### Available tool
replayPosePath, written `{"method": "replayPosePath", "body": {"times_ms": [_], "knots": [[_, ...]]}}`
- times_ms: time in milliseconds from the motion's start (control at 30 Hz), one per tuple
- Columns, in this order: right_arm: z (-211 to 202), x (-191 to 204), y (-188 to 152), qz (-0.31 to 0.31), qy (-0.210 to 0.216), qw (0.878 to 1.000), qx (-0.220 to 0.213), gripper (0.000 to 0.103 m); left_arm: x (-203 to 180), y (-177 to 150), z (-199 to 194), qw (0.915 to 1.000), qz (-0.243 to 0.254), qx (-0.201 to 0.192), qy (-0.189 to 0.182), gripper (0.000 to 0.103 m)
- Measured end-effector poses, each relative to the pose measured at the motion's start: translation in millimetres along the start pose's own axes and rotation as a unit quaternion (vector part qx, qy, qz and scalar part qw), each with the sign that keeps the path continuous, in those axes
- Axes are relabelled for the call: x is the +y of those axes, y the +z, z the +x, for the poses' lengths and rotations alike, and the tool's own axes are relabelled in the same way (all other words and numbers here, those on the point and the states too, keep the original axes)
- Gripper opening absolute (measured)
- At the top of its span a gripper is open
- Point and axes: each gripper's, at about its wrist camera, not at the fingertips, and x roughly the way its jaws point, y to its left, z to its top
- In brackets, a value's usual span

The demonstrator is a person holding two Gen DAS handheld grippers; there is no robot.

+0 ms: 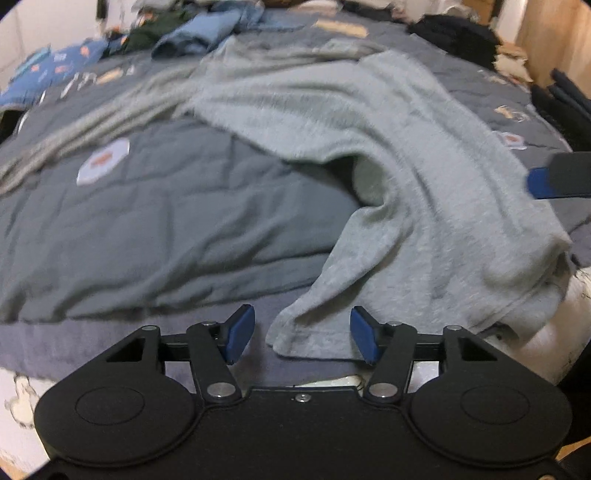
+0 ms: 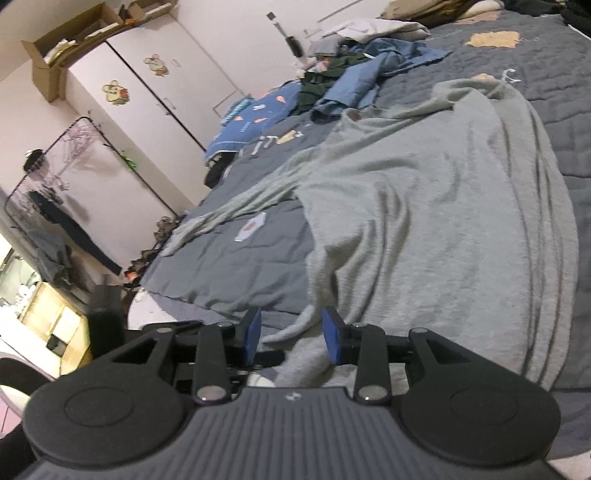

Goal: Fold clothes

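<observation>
A light grey long-sleeved garment (image 1: 369,147) lies spread and rumpled on a dark grey quilt (image 1: 166,206); one sleeve trails off to the left. My left gripper (image 1: 302,334) is open at the near bed edge. A hem corner of the garment lies between its blue pads (image 1: 240,332), which do not press on it. In the right wrist view, the same garment (image 2: 443,206) fills the right half. My right gripper (image 2: 291,336) stands open with a loose fold of the hem between its pads. One finger of the right gripper (image 1: 543,181) shows at the left wrist view's right edge.
A heap of blue and green clothes (image 2: 351,81) lies at the far end of the bed, with dark clothes (image 1: 458,33) at the far right. Beyond the bed's left side stand a white wardrobe (image 2: 140,96) and a clothes rack (image 2: 55,192). The near bed edge (image 1: 110,343) drops away.
</observation>
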Motion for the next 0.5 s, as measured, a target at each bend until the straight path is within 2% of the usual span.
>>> {"method": "replayPosePath", "body": {"times_ms": [367,467,500], "knots": [[-4,5,-1,-0.004,0.014,1.0,-0.003,0.036,-1,2,16,0.9998,-0.001,0.016,0.014,0.051],[-5,4,-1,-0.003,0.014,1.0,-0.004,0.036,-1,3,18,0.9997,-0.006,0.016,0.016,0.044],[-5,4,-1,-0.003,0.013,1.0,-0.004,0.036,-2,3,18,0.9998,-0.006,0.016,0.014,0.037]]}}
